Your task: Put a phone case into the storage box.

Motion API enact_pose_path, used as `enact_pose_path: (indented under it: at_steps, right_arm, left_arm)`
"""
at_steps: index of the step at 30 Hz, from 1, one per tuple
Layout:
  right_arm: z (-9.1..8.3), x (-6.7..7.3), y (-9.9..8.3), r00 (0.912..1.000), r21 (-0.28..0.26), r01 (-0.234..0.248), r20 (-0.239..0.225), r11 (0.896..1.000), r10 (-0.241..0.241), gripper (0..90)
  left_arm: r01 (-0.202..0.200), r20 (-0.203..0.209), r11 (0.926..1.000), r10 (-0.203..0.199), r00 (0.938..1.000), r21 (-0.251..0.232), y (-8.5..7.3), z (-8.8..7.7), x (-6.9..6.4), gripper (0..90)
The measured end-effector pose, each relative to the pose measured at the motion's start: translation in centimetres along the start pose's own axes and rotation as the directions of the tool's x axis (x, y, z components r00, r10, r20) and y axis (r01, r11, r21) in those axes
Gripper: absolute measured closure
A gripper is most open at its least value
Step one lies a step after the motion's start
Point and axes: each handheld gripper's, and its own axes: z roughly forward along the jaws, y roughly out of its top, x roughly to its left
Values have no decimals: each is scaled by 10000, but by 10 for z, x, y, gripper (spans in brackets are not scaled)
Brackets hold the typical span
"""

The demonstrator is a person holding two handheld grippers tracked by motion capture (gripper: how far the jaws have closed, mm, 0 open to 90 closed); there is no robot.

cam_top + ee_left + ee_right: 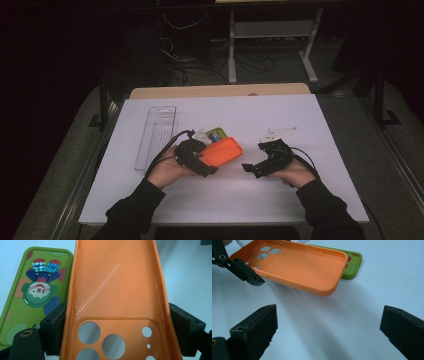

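Clear tray: a long, narrow, transparent plastic tray (156, 136) lies on the table's left part, its floor ribbed lengthwise; what it holds, if anything, cannot be told.
Orange phone case: a soft-looking, glossy orange phone case (115, 290) with a fine dotted texture inside, rounded corners and a raised rim; round camera holes are cut at one end. Its open side faces up.
Where it is: near the middle of the table, in front of the person, with the camera-hole end between the left gripper's jaws and the far end lying over the green case.
Green phone case: a green phone case (32, 290) printed with a cartoon clown figure and coloured blobs lies flat on the table, just beside and partly under the orange one.
Left gripper: the left gripper (197, 159) is clenched across the width of the orange case, one black jaw pressed to each long side wall.
Right gripper: the right gripper (265, 162) is released, jaws spread wide with bare table between them, pointing toward the orange case and apart from it.
Hands: both hands (167, 170) wrap the gripper bodies from behind, dark sleeves coming in from the near edge.
Table: a smooth white sheet (300, 200) covers the tabletop.
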Motion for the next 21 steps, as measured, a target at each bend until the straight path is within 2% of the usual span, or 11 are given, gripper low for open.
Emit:
enact_pose_path:
  at_steps: [2, 4, 6, 8, 10, 11, 13, 14, 17, 21]
  right_arm:
    - [-1, 4, -4, 9995, -5, -189, 236, 9998, 189, 8]
    - [-1, 6, -6, 9994, 19, -232, 242, 9997, 232, 8]
    - [1, 7, -10, 9988, -20, -322, 381, 9995, 322, 8]
    - [2, 9, -13, 9972, -92, -476, 566, 9988, 481, 8]
    - [2, 9, -15, 9950, -220, -706, 687, 9973, 719, 0]
    - [2, 9, -17, 9927, -387, -1079, 504, 9934, 1098, 0]
    - [3, 9, -18, 9913, -568, -1042, 742, 9929, 1083, 0]
    - [3, 8, -19, 9912, -764, -962, 840, 9924, 1026, 0]
    - [4, 7, -19, 9906, -918, -824, 1012, 9924, 916, 0]
    - [7, 7, -19, 9893, -832, -750, 1191, 9937, 847, 0]
  left_arm:
    - [94, -90, 10000, -94, 9999, 10, 0, -1, 0, 157]
    - [106, -69, 9999, -106, 9999, 4, 0, -1, 1, 157]
    - [284, -149, 9996, -285, 9995, -59, 1, -2, 0, 157]
    - [299, -151, 9995, -301, 9994, -70, 1, -3, 1, 156]
    - [402, -160, 9991, -404, 9991, -112, 1, -3, 2, 157]
    - [447, -174, 9989, -450, 9988, -148, 0, -4, 3, 156]
    - [812, -116, 9955, -819, 9966, -494, 0, -3, 1, 156]
    - [485, -126, 9986, -488, 9987, -225, 1, -5, 3, 156]
    - [463, -114, 9985, -467, 9988, -289, 1, -5, 3, 156]
    - [496, -64, 9983, -498, 9987, -300, 1, -6, 3, 156]
